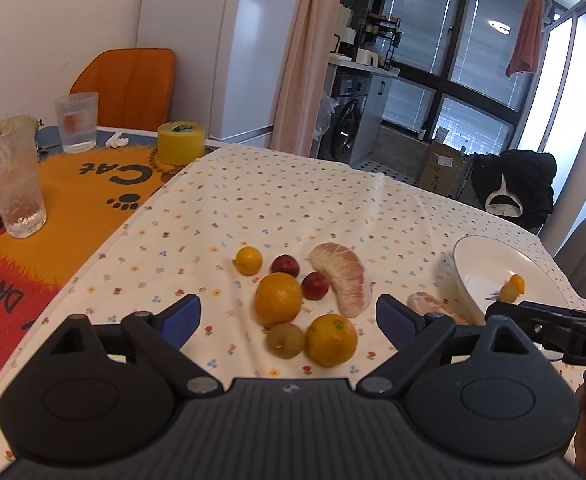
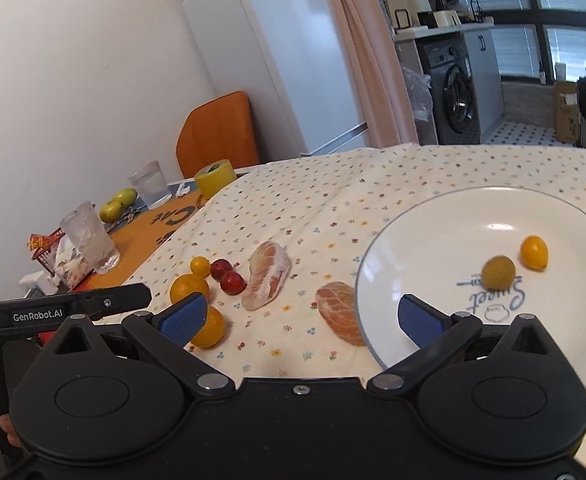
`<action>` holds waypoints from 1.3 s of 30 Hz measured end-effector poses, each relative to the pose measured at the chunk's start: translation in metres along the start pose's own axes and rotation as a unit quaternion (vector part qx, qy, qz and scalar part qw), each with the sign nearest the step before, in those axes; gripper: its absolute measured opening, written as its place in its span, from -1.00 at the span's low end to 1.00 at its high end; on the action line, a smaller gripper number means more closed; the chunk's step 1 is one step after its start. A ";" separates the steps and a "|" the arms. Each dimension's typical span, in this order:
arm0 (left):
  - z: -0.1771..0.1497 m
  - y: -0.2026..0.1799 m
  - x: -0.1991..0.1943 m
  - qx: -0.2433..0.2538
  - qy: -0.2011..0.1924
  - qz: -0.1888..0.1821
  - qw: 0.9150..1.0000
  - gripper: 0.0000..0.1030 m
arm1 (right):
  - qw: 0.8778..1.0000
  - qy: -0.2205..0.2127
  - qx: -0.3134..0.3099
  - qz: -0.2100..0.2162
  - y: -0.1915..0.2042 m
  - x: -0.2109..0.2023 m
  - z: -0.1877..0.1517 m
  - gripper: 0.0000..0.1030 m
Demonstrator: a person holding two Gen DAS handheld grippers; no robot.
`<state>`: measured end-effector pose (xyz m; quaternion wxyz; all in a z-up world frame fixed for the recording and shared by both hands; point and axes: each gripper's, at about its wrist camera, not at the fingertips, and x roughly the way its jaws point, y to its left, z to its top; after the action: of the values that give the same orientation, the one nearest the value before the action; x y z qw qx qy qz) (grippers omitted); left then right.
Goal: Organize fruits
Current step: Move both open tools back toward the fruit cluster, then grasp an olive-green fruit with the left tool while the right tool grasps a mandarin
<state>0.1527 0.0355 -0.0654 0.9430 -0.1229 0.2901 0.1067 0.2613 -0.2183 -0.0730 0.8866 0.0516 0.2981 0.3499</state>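
now both tongs (image 1: 289,316) (image 2: 299,318) gape, empty; two fruits on plate (image 2: 433,216)

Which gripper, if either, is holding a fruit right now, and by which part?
Neither. The left gripper is open above the fruits on the cloth; the right gripper is open by the plate. Both are empty.

Bright window daylight, fisheye-curved edges, slight blur throughout.
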 end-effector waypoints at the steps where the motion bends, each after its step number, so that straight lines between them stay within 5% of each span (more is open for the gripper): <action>1: -0.001 0.002 0.000 -0.001 -0.001 -0.001 1.000 0.80 | 1.000 -0.001 -0.001 -0.002 0.001 0.001 0.000 0.98; 5: -0.003 0.008 0.004 0.000 0.003 0.002 1.000 0.75 | 1.000 0.005 -0.002 0.007 0.001 0.008 0.004 0.70; 8: -0.005 0.011 0.009 -0.005 0.009 0.002 1.000 0.52 | 1.000 0.014 -0.008 0.010 0.004 0.016 0.005 0.50; 12: -0.008 0.017 0.018 -0.014 0.023 0.000 1.000 0.14 | 0.999 0.028 -0.010 0.026 0.009 0.026 0.005 0.40; 23: -0.013 0.010 0.035 -0.007 0.039 -0.025 0.999 -0.35 | 0.997 0.054 -0.039 0.049 0.028 0.039 0.004 0.29; 39: -0.015 0.004 0.051 0.004 0.050 -0.041 0.998 -0.50 | 0.993 0.079 -0.054 0.065 0.042 0.055 0.000 0.24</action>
<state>0.1849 0.0417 -0.1075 0.9314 -0.1359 0.3323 0.0607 0.2679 -0.1512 -0.0873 0.8370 -0.0043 0.3439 0.4256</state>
